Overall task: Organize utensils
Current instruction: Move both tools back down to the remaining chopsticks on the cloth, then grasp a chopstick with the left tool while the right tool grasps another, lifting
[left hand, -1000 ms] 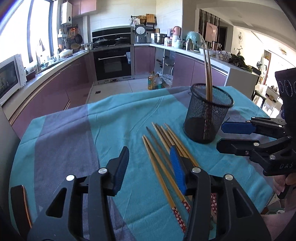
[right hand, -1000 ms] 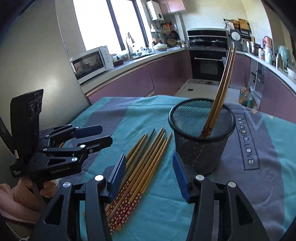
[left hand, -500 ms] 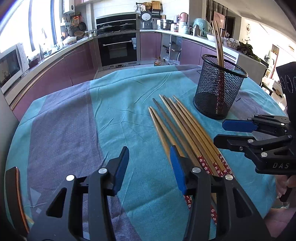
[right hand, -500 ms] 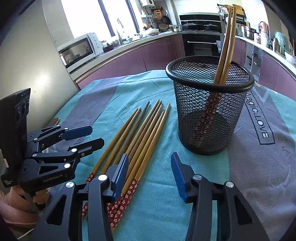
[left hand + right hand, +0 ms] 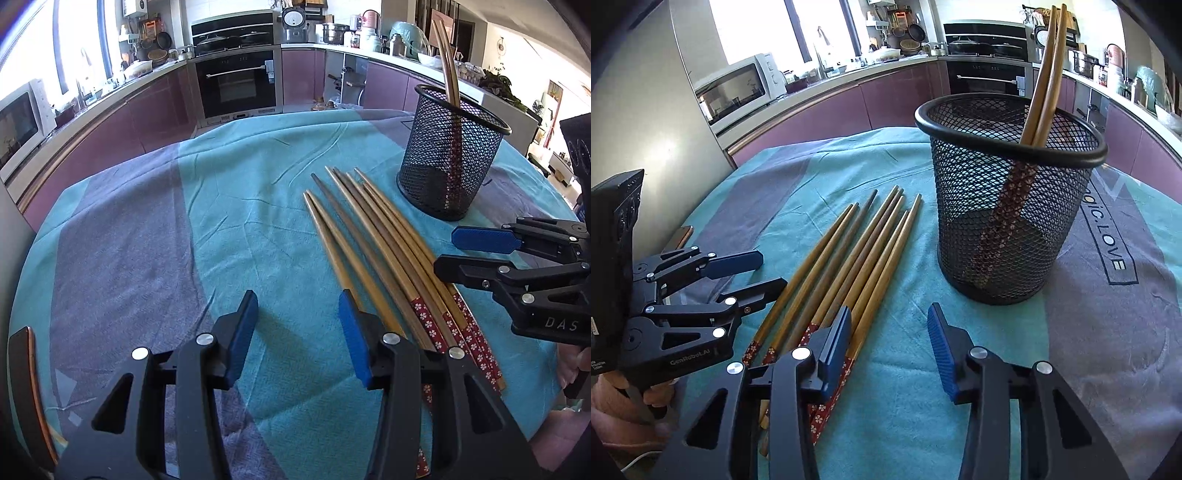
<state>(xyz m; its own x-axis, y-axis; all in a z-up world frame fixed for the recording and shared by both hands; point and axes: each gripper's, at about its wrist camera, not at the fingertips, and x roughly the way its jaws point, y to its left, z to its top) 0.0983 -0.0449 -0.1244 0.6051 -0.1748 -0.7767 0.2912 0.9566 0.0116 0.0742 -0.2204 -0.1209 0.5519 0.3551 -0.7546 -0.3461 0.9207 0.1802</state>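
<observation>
Several wooden chopsticks [image 5: 373, 243] with red flowered ends lie side by side on the teal and purple tablecloth [image 5: 229, 192]; they also show in the right wrist view [image 5: 849, 266]. A black mesh cup [image 5: 448, 155] stands just beyond them with two chopsticks [image 5: 1043, 70] upright inside; the cup also shows in the right wrist view [image 5: 1004, 195]. My left gripper [image 5: 298, 314] is open and empty, low over the cloth left of the bundle. My right gripper [image 5: 889, 328] is open and empty, its left finger over the bundle's flowered ends.
The round table's edge curves close on the left and front. A phone [image 5: 679, 236] lies at the table's left edge. Kitchen counters, an oven [image 5: 236, 85] and a microwave [image 5: 735, 88] stand beyond the table.
Both grippers have moved lower and nearer to the chopsticks on the cloth; the cup and bundle loom larger. Both stay open. The chopsticks have not moved.
</observation>
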